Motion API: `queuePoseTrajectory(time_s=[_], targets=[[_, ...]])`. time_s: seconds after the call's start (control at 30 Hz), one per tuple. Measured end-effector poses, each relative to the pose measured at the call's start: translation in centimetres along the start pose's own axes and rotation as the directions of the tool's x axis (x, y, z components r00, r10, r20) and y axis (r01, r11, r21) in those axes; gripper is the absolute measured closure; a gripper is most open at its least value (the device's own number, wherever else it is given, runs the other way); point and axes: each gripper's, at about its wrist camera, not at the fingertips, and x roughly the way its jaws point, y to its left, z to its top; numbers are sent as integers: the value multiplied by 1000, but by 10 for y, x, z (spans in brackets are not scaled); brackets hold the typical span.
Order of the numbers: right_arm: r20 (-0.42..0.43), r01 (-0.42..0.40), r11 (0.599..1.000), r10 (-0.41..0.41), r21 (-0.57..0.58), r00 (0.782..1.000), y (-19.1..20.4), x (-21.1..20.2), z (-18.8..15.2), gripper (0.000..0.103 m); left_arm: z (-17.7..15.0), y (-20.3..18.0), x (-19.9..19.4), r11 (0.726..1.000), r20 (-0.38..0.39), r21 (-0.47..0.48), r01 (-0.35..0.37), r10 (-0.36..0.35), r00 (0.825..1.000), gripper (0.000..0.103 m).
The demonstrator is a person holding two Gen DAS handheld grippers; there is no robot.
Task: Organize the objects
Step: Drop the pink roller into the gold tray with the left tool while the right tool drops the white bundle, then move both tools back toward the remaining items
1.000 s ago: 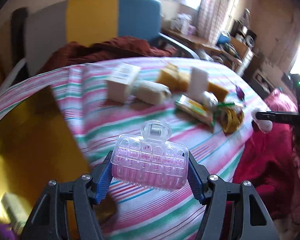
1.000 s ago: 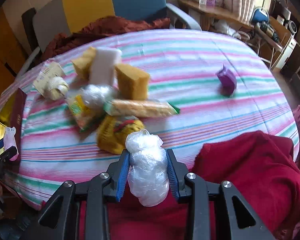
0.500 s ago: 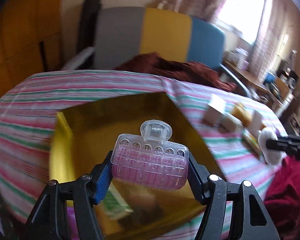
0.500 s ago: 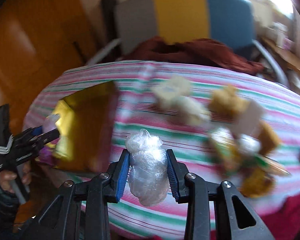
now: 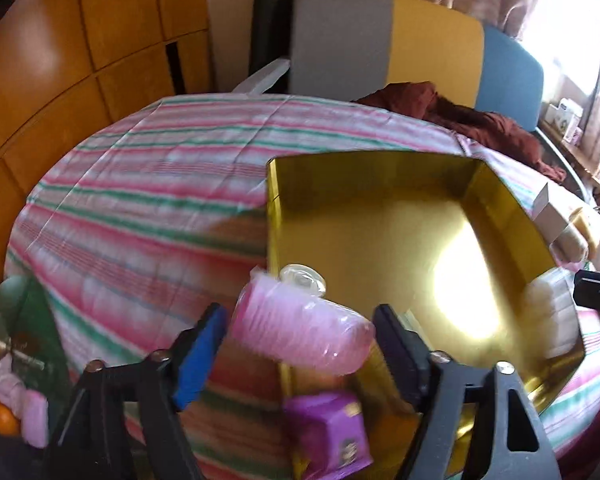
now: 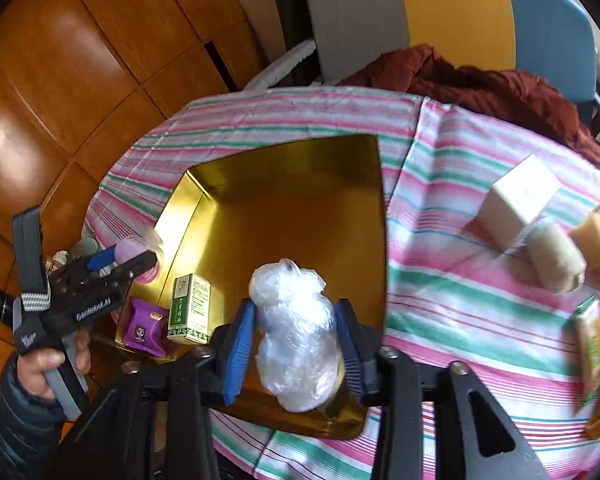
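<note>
Both grippers have swung over from the pile of stuff on the table to the gold box [image 6: 300, 216], and both sets of jaws have just been opening. The left gripper [image 5: 296, 336] has a pink hair clip [image 5: 300, 330] between its blue pads [image 5: 198, 346], tilted and blurred, with gaps on both sides, so it's not pinched anymore. It sits over the near left edge of the box. The right gripper [image 6: 296, 344] is spread too, with a clear plastic bag wad [image 6: 296, 332] between the pads, over the near part of the box; can't tell if the pads touch it.

Table's got a pink, green and white striped cloth [image 5: 140, 184]. Behind it there's a grey, yellow and blue chair [image 5: 392, 44] with a rust-red cloth [image 5: 460, 116] draped on it, and orange wood panels [image 5: 60, 60] on the left.

The right view shows what the left one mostly hides: a green-and-white carton [image 6: 190, 304] and a purple packet [image 6: 144, 328] in the box's near left corner, a hand [image 6: 52, 364] on the left gripper's handle, plus a white box [image 6: 516, 204] and a roll [image 6: 556, 260] out on the cloth. The left view catches a bright window [image 5: 572, 40] on the right and clutter [image 5: 8, 376] past the table's left edge.
</note>
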Motion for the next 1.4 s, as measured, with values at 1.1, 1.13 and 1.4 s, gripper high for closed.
queuePoseTrajectory(time_s=[1.1, 1.13, 1.4], targets=[[128, 176, 981, -185, 79, 974, -20, -27, -46, 31, -13, -83, -68, 982, 118, 56, 179, -184, 976, 8], [134, 184, 980, -194, 79, 972, -20, -28, -47, 30, -13, -87, -70, 982, 120, 64, 179, -185, 975, 7], [181, 253, 965, -263, 75, 948, -24, -42, -51, 28, -16, -100, -80, 987, 137, 86, 134, -145, 980, 6]])
